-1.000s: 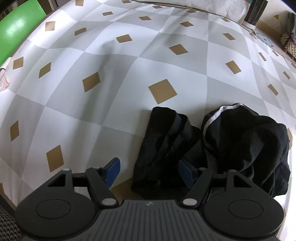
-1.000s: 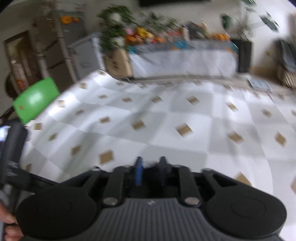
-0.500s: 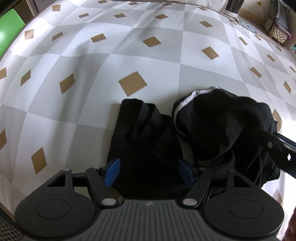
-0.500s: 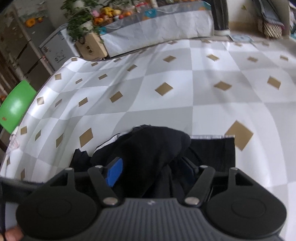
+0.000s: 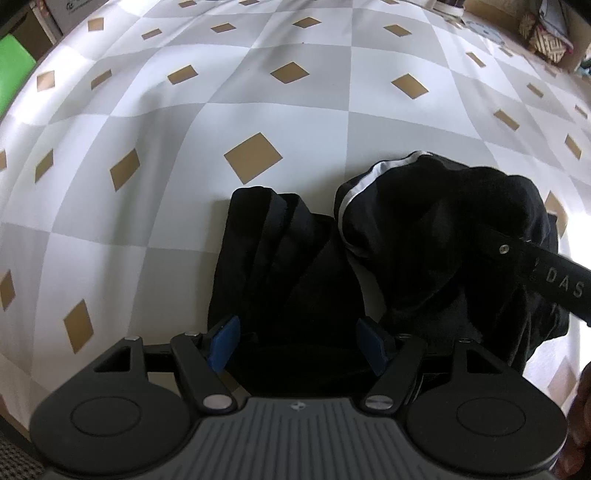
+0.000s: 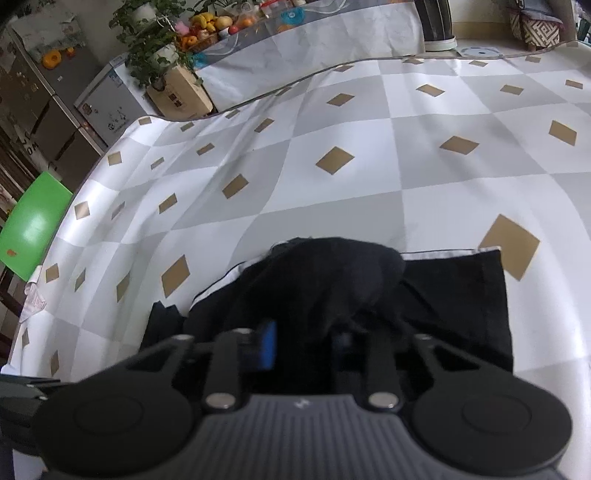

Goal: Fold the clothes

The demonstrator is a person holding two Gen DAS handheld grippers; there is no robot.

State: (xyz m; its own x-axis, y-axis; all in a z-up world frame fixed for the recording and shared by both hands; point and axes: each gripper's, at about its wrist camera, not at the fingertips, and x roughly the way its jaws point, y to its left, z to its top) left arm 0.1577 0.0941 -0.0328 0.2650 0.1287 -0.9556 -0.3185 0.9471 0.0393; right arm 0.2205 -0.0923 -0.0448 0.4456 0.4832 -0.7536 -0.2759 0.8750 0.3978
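A black garment (image 5: 314, 266) with a white stripe (image 5: 354, 184) lies crumpled on the checkered tablecloth (image 5: 258, 110). My left gripper (image 5: 297, 345) hovers open just above the garment's near left fold, and its blue pads (image 5: 221, 347) touch no cloth. In the right wrist view the same garment (image 6: 461, 295) humps up in front of my right gripper (image 6: 306, 343). Its jaws are closing, with a bunch of black fabric pinched between the pads (image 6: 267, 345). One finger of the right gripper (image 5: 546, 273) also reaches into the left wrist view from the right, across the garment.
A green chair (image 6: 37, 221) stands past the table's left edge. Beyond the far edge are a covered side table with fruit (image 6: 207, 26), plants, a cardboard box (image 6: 181, 92) and a woven basket (image 6: 535, 26). A hand (image 5: 580, 406) shows at the lower right.
The right gripper came down onto the garment, spread its jaws over the hump, then narrowed them on the fabric. The left gripper shifted over the garment's left fold and stayed open.
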